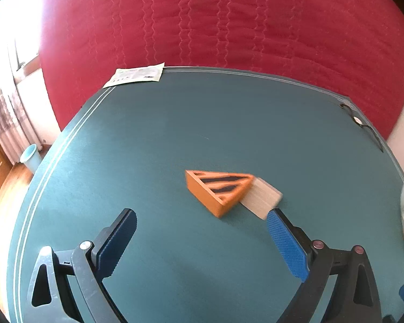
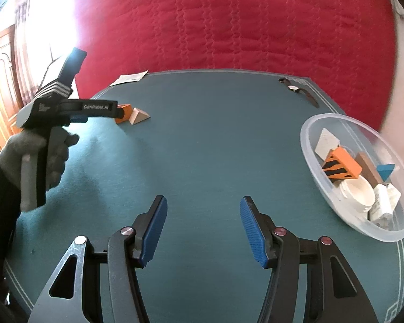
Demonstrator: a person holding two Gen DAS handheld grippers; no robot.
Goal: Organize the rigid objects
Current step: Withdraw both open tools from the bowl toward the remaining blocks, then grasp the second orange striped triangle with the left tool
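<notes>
An orange triangular block with black stripes (image 1: pixel 218 189) lies on the teal table (image 1: pixel 175 123), touching a plain wooden block (image 1: pixel 261 197) on its right. My left gripper (image 1: pixel 202 231) is open, just short of both; its right fingertip is close to the wooden block. In the right wrist view the two blocks, orange (image 2: pixel 123 117) and wooden (image 2: pixel 138 116), lie far left, beside the left gripper (image 2: pixel 75 110). My right gripper (image 2: pixel 203 216) is open and empty over bare table. A clear plastic bowl (image 2: pixel 313 167) at the right holds several blocks and white pieces.
A white leaflet (image 1: pixel 136 75) lies at the table's far left corner. A wristwatch (image 2: pixel 296 88) lies at the far right edge. A red quilted bed (image 1: pixel 229 21) stands behind the table. A pale blue bin (image 1: pixel 31 158) stands on the floor at left.
</notes>
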